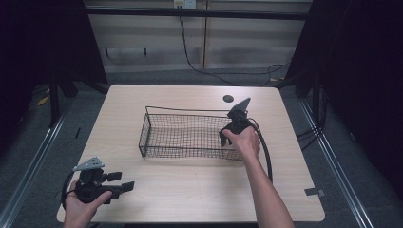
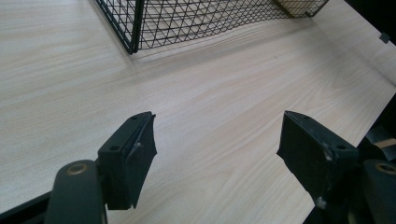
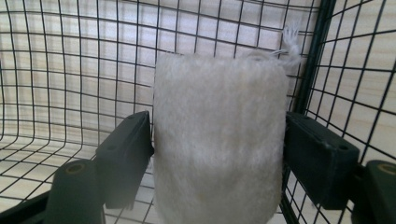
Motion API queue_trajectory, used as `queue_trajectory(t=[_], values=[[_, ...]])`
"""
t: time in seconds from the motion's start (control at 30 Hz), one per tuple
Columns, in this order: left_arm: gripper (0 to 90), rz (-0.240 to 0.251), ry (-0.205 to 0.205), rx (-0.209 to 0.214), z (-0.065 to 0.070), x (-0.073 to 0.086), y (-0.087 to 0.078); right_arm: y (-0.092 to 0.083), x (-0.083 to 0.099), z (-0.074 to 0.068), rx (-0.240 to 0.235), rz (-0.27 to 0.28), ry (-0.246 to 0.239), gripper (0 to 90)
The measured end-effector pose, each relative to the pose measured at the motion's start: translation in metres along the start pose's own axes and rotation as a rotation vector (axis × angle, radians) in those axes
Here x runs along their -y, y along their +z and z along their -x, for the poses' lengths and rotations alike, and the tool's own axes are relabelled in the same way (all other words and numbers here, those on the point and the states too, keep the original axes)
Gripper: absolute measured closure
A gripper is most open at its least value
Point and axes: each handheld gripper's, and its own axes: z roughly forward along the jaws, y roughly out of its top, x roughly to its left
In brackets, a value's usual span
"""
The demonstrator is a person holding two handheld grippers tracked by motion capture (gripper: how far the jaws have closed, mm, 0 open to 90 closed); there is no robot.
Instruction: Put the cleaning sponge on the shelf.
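A white fluffy roll (image 3: 219, 140) stands upright in a corner of the black wire basket (image 3: 317, 56). My right gripper (image 3: 218, 121) reaches down into the right end of the basket (image 1: 185, 110). Its pads (image 3: 126, 158) flank the roll on both sides without visibly squeezing it, so it is open. My left gripper (image 1: 122, 181) rests near the table's front left corner. In the left gripper view, the left gripper (image 2: 218, 116) is wide open over bare wood, and the basket (image 2: 135, 28) lies farther off.
The basket sits mid-table on the light wooden tabletop (image 1: 190, 190). A round black disc (image 1: 228, 99) lies behind it, and a piece of grey tape (image 1: 314, 192) is near the front right corner. The right gripper's cable (image 1: 267, 156) loops beside the forearm.
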Motion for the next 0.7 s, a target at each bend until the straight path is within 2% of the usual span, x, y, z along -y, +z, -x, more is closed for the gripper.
queue_trajectory(t=[0.17,0.33,0.43,0.7], values=[[27.1,-0.002,0.002,0.000,0.000,0.000,0.000,-0.002,0.000,0.001,-0.009,-0.015,-0.001,22.2],[27.1,-0.006,0.002,0.003,0.000,0.000,0.000,-0.006,0.001,0.003,-0.025,0.001,-0.004,21.8],[27.1,-0.006,0.004,0.001,0.000,0.000,0.000,-0.008,0.002,0.003,-0.040,0.007,-0.017,17.1],[27.1,-0.007,0.005,0.002,0.000,0.000,0.000,-0.013,0.003,0.002,-0.030,0.029,-0.040,16.1]])
